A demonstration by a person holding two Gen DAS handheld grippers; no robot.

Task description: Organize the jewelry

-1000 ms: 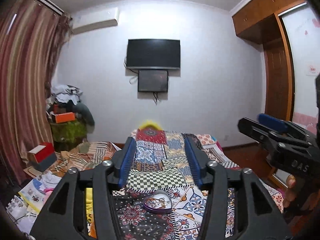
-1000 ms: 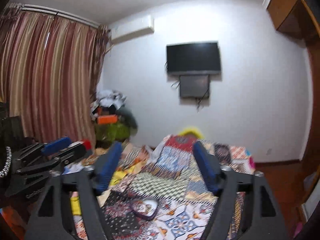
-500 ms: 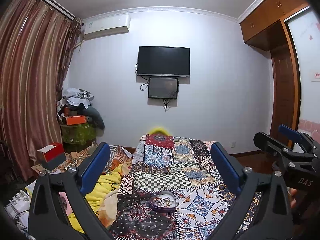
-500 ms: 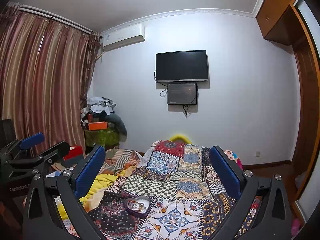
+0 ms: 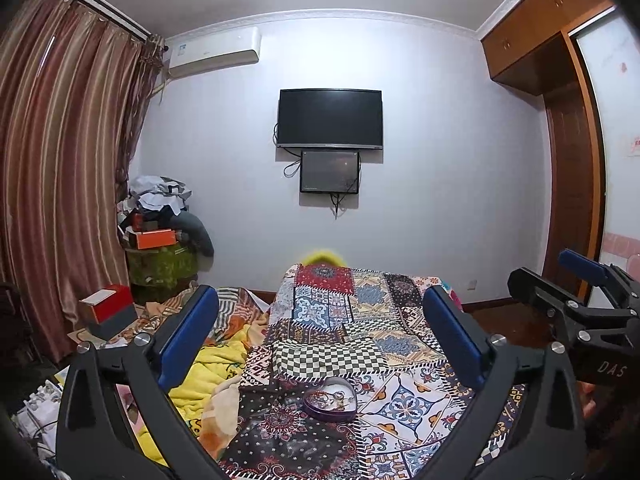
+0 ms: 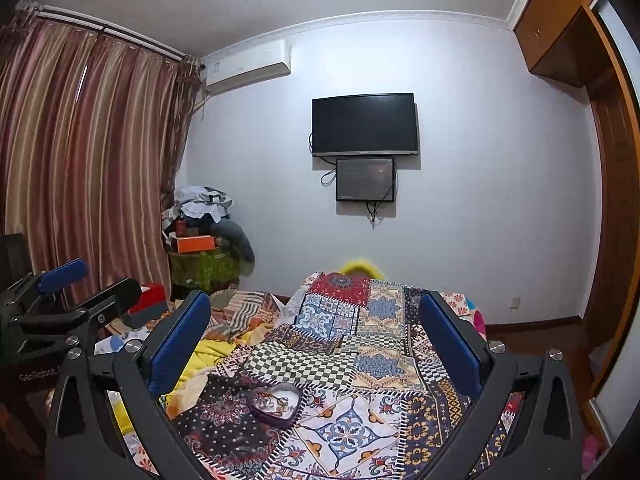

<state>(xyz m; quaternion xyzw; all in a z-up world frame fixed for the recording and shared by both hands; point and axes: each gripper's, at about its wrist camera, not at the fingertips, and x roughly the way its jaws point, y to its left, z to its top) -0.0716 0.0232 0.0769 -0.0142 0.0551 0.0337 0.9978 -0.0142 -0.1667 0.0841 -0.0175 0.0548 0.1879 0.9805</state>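
My left gripper (image 5: 320, 336) and right gripper (image 6: 316, 336) are both spread and empty; the heart-shaped tin (image 5: 330, 399) lies ahead and below on the bed (image 5: 404, 396), nearer my left.

Jewelry (image 5: 334, 394) in heart-shaped tin (image 5: 329, 407) too small to tell pieces apart. Left gripper (image 5: 320, 342) and right gripper (image 6: 314, 344) bases cut off by bottom edge. Hand (image 5: 590, 400) mostly hidden behind right gripper body. Yellow object (image 5: 323, 257) past quilt (image 5: 340, 320) blurred.
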